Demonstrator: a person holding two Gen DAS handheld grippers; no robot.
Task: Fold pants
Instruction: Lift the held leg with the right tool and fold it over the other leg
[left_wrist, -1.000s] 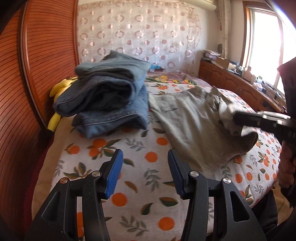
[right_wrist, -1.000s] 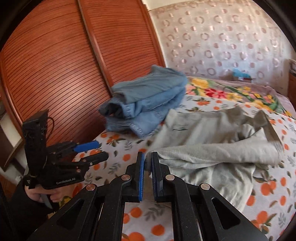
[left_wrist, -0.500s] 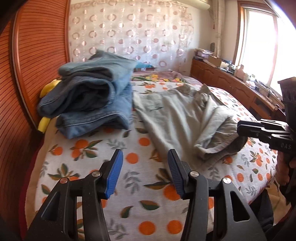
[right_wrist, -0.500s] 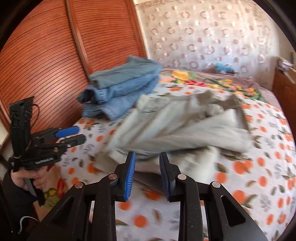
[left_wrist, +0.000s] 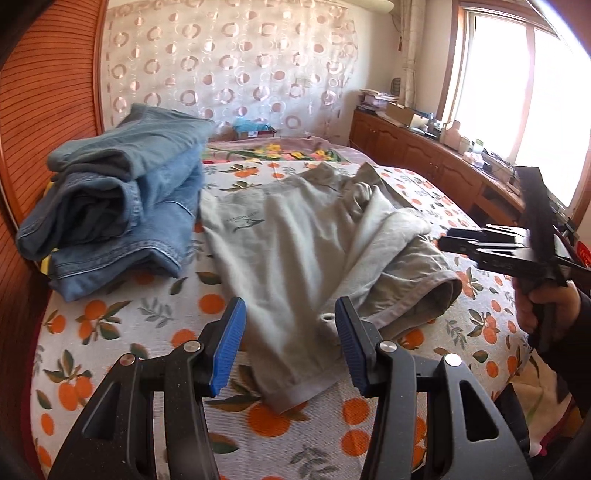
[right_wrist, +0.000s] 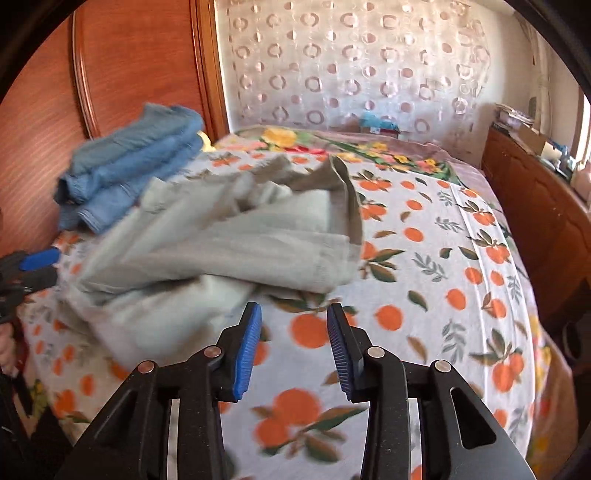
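Observation:
Grey-green pants (left_wrist: 295, 251) lie loosely folded and rumpled on the bed, one leg doubled over the other; they also show in the right wrist view (right_wrist: 229, 243). My left gripper (left_wrist: 290, 341) is open and empty, just above the near cuff end of the pants. My right gripper (right_wrist: 293, 345) is open and empty, hovering over bare bedspread to the right of the pants. The right gripper also shows in the left wrist view (left_wrist: 491, 247), held to the right of the pants.
A stack of folded blue jeans (left_wrist: 114, 199) sits to the left of the pants, against the wooden headboard (left_wrist: 40, 96). The bed has an orange-print bedspread (right_wrist: 443, 280). A wooden cabinet (left_wrist: 424, 158) runs along the right under the window.
My right gripper opened, let go of the pants' leg after carrying it across, and moved off right. My left gripper moved right, toward the pants' cuff.

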